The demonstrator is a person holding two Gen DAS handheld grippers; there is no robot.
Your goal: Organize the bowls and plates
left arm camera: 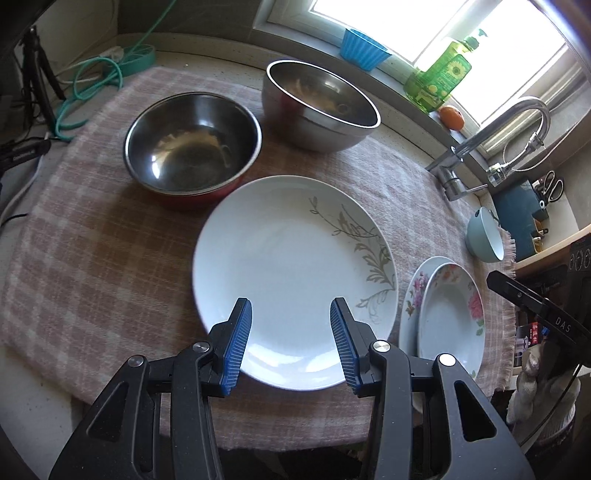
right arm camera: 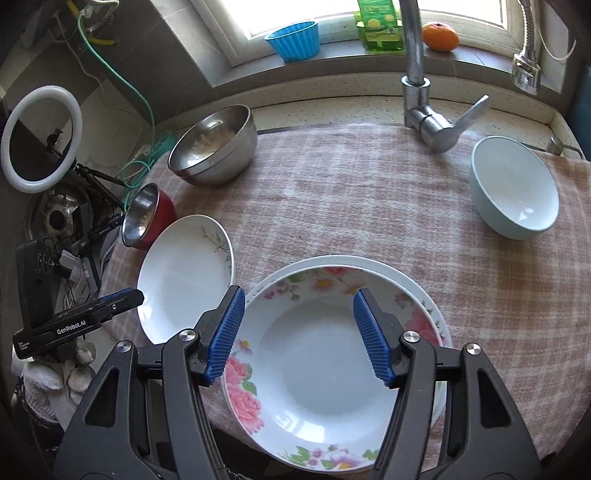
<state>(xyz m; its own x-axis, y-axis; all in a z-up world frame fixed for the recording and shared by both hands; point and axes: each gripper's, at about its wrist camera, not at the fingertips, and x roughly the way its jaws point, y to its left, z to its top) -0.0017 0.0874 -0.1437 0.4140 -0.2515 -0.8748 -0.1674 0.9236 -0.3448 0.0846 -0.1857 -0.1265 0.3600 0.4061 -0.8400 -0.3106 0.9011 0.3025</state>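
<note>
A white plate with a grey leaf sprig point(left arm camera: 291, 273) point(right arm camera: 184, 277) lies flat on the checked cloth. My left gripper point(left arm camera: 291, 314) hovers above its near rim, open, with nothing between its blue pads. To the right, a pink-flowered plate point(right arm camera: 317, 369) point(left arm camera: 448, 317) rests on a second flowered plate point(right arm camera: 432, 306) point(left arm camera: 415, 284). My right gripper point(right arm camera: 299, 306) hangs over that stack, open and holding nothing. A red-sided steel bowl point(left arm camera: 192, 147) point(right arm camera: 147, 214), a plain steel bowl point(left arm camera: 317, 107) point(right arm camera: 214, 147) and a pale blue bowl point(right arm camera: 513, 188) point(left arm camera: 485, 236) stand farther back.
A chrome tap point(right arm camera: 417, 81) point(left arm camera: 491, 136) rises at the cloth's back edge. A blue ribbed cup point(right arm camera: 295, 38), a green bottle point(right arm camera: 378, 26) and an orange point(right arm camera: 439, 35) sit on the sill. A ring light point(right arm camera: 40, 140), cables and a tripod crowd the left side. A gloved hand point(right arm camera: 70, 369) holds the left gripper.
</note>
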